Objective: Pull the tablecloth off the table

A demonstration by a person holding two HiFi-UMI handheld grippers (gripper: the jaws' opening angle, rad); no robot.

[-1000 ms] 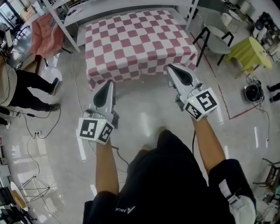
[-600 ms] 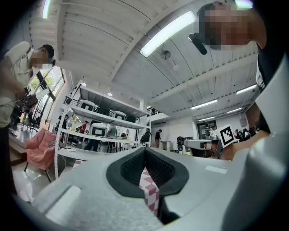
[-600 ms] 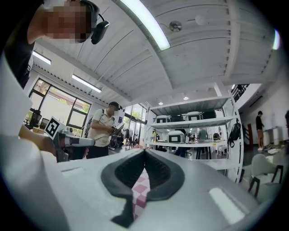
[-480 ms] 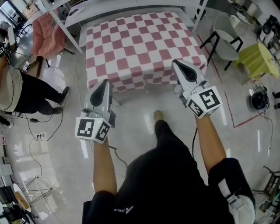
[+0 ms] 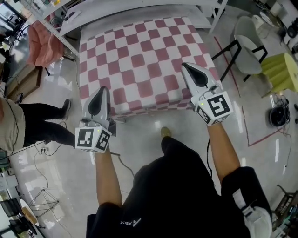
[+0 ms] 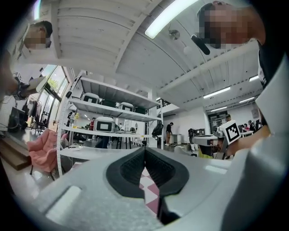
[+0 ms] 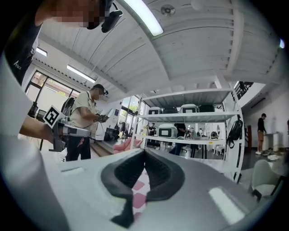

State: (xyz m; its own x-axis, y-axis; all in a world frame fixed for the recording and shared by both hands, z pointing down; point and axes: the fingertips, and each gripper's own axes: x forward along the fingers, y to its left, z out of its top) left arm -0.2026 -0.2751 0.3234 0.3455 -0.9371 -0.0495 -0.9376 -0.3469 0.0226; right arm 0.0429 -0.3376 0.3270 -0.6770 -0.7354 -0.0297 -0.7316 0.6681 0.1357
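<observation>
A red-and-white checked tablecloth (image 5: 139,60) covers the table and hangs over its near edge. My left gripper (image 5: 101,89) is shut and empty, with its tip showing over the cloth's near left corner. My right gripper (image 5: 184,66) is also shut and empty, and shows over the cloth's near right side. Both point forward and are level. In the left gripper view the gripper (image 6: 144,150) has its jaws together, with a strip of checked cloth (image 6: 150,189) below them. The right gripper view shows the same: closed gripper (image 7: 144,153), cloth (image 7: 138,189) beneath.
A metal shelf rack (image 5: 139,8) stands behind the table. At the right are a grey chair (image 5: 247,32) and a yellow-green table (image 5: 279,69). A pink cover (image 5: 39,39) lies at the back left. A person (image 5: 28,128) stands at the left, with cables (image 5: 42,158) on the floor.
The holder has stepped toward the table. Both grippers moved forward from over the floor to over the cloth's near edge. Jaws stayed shut.
</observation>
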